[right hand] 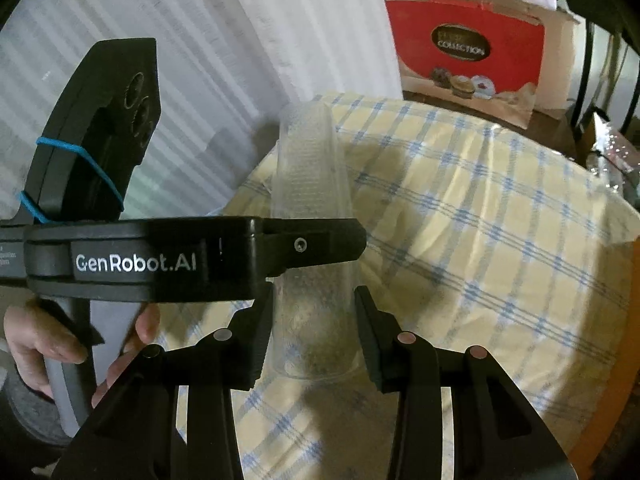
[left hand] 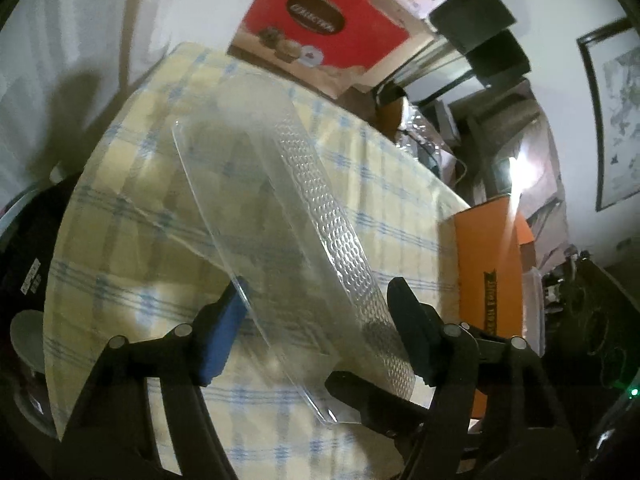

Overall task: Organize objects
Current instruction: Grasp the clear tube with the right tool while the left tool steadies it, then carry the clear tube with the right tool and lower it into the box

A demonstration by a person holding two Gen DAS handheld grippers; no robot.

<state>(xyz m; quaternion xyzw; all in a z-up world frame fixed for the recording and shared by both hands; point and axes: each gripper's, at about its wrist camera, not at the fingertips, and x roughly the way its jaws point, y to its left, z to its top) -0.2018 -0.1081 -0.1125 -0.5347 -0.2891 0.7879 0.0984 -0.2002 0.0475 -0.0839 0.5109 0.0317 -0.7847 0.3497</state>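
A clear plastic tray with a dimpled side wall hangs tilted above the table's yellow-and-blue checked cloth. My left gripper is shut on its near end, the blue-padded finger against the rim and the other against the dimpled wall. In the right wrist view the tray shows edge-on, and my right gripper is shut on it with both pads against its sides. The left gripper's black body crosses just above, held by a hand. One right finger shows under the tray.
A red chocolate box stands at the table's far edge, with more boxes behind it. An orange box sits at the cloth's right side. White ribbed panels rise on the left. Dark clutter and a framed picture fill the right.
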